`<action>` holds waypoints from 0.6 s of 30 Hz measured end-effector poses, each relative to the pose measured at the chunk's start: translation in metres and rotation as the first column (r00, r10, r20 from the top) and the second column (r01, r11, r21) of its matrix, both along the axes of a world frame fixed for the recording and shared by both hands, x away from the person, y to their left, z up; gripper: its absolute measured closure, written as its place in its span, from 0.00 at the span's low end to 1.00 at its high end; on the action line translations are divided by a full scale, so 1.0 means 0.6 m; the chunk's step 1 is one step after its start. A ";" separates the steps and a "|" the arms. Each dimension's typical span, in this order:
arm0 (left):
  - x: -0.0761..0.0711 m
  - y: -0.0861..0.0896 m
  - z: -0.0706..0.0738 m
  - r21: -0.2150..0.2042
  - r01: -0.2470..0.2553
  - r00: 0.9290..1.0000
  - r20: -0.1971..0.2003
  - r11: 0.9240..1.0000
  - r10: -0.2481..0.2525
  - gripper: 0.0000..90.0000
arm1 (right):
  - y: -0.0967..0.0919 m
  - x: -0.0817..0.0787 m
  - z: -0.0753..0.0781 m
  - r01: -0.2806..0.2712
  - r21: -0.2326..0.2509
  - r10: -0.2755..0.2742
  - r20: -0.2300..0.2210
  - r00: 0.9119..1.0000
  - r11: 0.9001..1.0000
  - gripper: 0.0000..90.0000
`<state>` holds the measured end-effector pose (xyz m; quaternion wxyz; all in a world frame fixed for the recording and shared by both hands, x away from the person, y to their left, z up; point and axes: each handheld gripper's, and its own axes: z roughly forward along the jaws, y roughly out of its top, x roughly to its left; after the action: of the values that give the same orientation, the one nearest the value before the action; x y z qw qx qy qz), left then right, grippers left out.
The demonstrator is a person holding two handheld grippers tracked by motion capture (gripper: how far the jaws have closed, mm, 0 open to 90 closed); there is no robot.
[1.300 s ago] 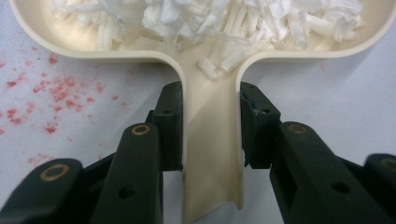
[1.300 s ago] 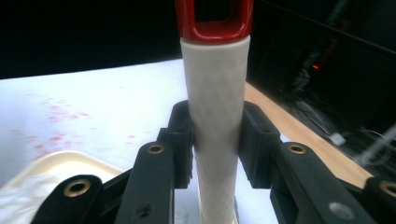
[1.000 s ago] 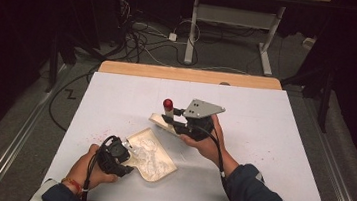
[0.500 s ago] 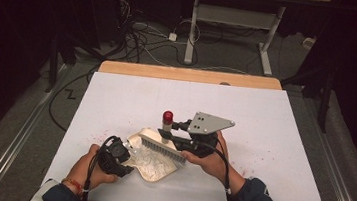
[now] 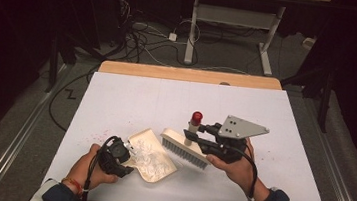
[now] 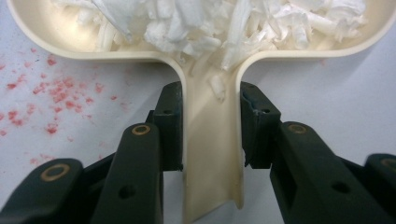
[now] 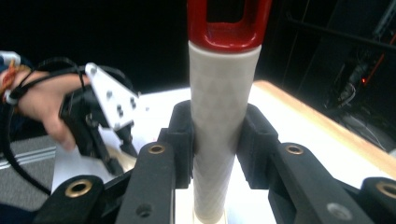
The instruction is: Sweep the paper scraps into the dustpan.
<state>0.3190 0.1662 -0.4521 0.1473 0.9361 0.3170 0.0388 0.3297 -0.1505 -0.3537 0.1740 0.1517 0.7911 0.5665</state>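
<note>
High view: one dustpan (image 5: pixel 152 159) clamped by left gripper (image 5: pixel 127 159); one brush (image 5: pixel 184 147) clamped by right gripper (image 5: pixel 193 141).

A white-topped table (image 5: pixel 131 100) with a pale wooden far edge is standing on grey carpeted floor (image 5: pixel 29 115). Black cables (image 5: pixel 137 41) are trailing beneath a white metal desk frame (image 5: pixel 235 23); the room beyond is lying dark, probably black-curtained.

Seen from above the near edge of the desk (image 5: pixel 117 94), looking forward and down, dark floor and cables beyond. Shot close along the left claw (image 6: pixel 210 135), nearly level with the desk, facing the dustpan (image 6: pixel 210 70). Close along the right claw (image 7: pixel 217 144), tilted up past the brush handle (image 7: pixel 219 116) toward the dark room. Shared by all 3: white desktop.
</note>
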 end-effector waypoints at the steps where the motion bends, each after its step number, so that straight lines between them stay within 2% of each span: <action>1: -0.001 0.000 0.000 0.003 0.006 1.000 -0.005 1.000 -0.006 0.71 | -0.010 -0.006 -0.002 0.018 -0.007 -0.018 -0.002 1.000 1.000 0.78; 5: -0.004 -0.002 0.002 0.013 0.018 1.000 -0.007 1.000 -0.018 0.71 | -0.045 -0.020 -0.004 0.052 -0.031 -0.052 -0.018 0.998 0.998 0.78; 9: -0.006 -0.005 0.003 0.026 0.023 1.000 -0.018 0.999 -0.022 0.71 | -0.061 -0.031 -0.008 0.073 -0.091 -0.076 -0.032 0.997 0.993 0.78; 11: -0.007 -0.007 0.004 0.031 0.025 0.999 -0.021 0.999 -0.025 0.71 | -0.058 -0.036 -0.014 0.068 -0.117 -0.074 -0.048 0.996 0.991 0.78; 13: -0.008 -0.008 0.005 0.033 0.024 0.999 -0.023 0.999 -0.023 0.71 | -0.052 -0.040 -0.016 0.050 -0.123 -0.058 -0.059 0.997 0.991 0.78; 18: -0.007 -0.011 0.006 0.040 0.028 0.999 -0.017 0.999 -0.027 0.71 | -0.010 -0.057 -0.020 -0.001 -0.127 -0.006 -0.058 0.998 0.992 0.78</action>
<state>0.3146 0.1599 -0.4486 0.1266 0.9434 0.3044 0.0355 0.2957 -0.1568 -0.3656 0.1610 0.1575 0.8301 0.5101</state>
